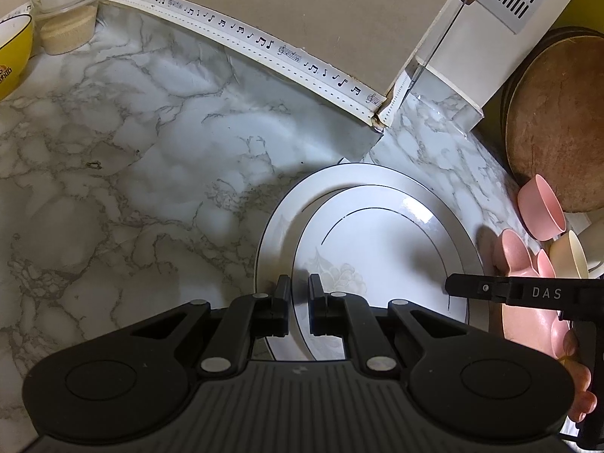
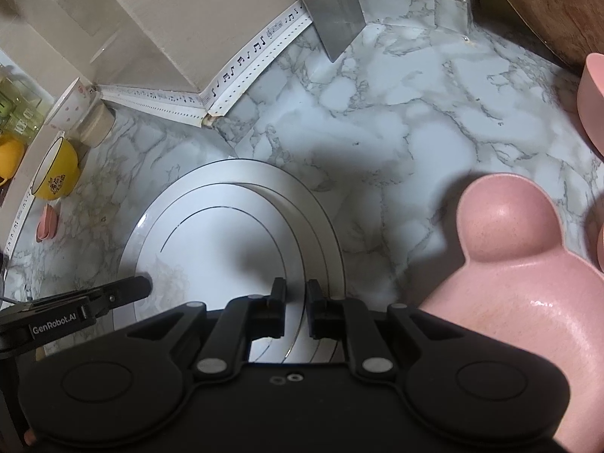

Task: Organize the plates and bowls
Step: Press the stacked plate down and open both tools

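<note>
A: Entry, counter station. Landmark is the larger white round ceramic plate with a thin dark rim line, flat on the grey-veined marble-pattern counter. A smaller white round ceramic plate with a faint flower print lies on top of it, offset toward the landmark's right edge, tilt uncertain.

B: Left gripper?

A: At the left edge of the smaller plate. Its fingers are drawn close with that plate's rim running between them; I judge it pinched, though pad contact is not clear.

B: Right gripper?

A: Same story on the opposite side: fingers narrow, straddling the smaller plate's right rim above the landmark's rim.

B: So both hands are level on it?

A: Yes, neither is nearer; a round plate has no long axis, and the grips sit roughly across from each other.

B: Neighbours?

A: Right of the landmark, just beside it, a pink mouse-eared plastic dish. Any move rightward probably has to clear that.
</note>
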